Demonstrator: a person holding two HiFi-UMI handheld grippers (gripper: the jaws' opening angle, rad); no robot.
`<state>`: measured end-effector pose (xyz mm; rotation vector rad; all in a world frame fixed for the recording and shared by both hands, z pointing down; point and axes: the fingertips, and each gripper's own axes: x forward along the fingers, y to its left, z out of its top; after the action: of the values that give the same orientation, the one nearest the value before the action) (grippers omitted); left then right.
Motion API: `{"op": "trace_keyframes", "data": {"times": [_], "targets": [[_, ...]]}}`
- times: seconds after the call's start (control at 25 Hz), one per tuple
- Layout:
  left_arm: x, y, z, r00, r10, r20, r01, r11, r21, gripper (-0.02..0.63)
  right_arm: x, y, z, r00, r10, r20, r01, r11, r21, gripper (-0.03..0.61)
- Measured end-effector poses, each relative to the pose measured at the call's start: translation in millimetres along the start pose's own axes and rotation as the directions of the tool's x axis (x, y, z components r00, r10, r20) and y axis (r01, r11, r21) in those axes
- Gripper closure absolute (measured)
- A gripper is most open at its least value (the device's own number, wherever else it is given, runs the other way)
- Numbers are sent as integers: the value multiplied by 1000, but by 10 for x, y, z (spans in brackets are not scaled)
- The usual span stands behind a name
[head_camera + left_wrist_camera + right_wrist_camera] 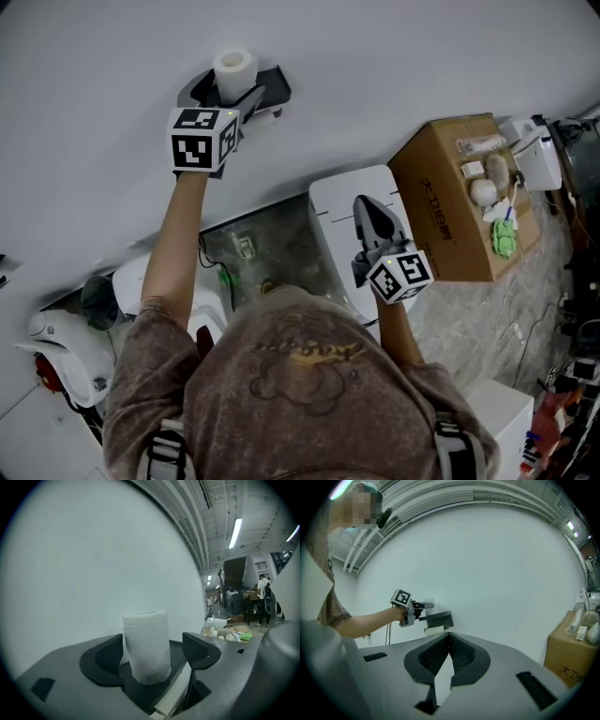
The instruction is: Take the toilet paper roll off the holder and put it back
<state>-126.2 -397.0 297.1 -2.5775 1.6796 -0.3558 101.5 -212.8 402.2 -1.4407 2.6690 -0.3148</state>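
Note:
A white toilet paper roll (234, 68) (146, 646) stands upright on the flat top of a black wall holder (272, 86) (140, 693). My left gripper (228, 94) (150, 651) is open, with one jaw on each side of the roll. The left jaw is close against the roll, and a gap shows between the roll and the right jaw. A strip of white paper (174, 699) shows under the holder's top. My right gripper (372, 208) (450, 639) is shut with nothing in it, held back from the wall. The right gripper view shows the holder (438, 619) far off.
A white cabinet top (333, 202) lies under my right gripper. A cardboard box (450, 202) (569, 656) with several small items on top stands to its right. White appliances (66, 356) sit at the lower left. The plain wall (375, 75) fills the background.

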Motion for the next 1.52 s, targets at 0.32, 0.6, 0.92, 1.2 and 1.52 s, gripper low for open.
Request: {"op": "trace_keyframes", "data": {"times": [0.32,0.6,0.92,1.2,1.52], "targets": [[86,61,-55,999,9,-32,-8,1000,20,239,-53,-50,-60,999,-32,-3,32,999,4,581],[121,93,12,999,11,-43,-10,1000,9,293,-66,-96,-12,999,-37,-4,37,999,11,581],[71,76,53,1000,-8,-29,9,1000,5,299,-44,-68,-37,1000,-28,-7,28,999,15,581],[-4,31,225,999,-24,24,24,1000,0,304,-32,-36,-48,1000,-14,-8,14,1000,18,581],[-138,-198,500,989,-94,111,96,995,-17,307,-72,-96,-53,1000,-22,-4,22,1000,18,581]]}}
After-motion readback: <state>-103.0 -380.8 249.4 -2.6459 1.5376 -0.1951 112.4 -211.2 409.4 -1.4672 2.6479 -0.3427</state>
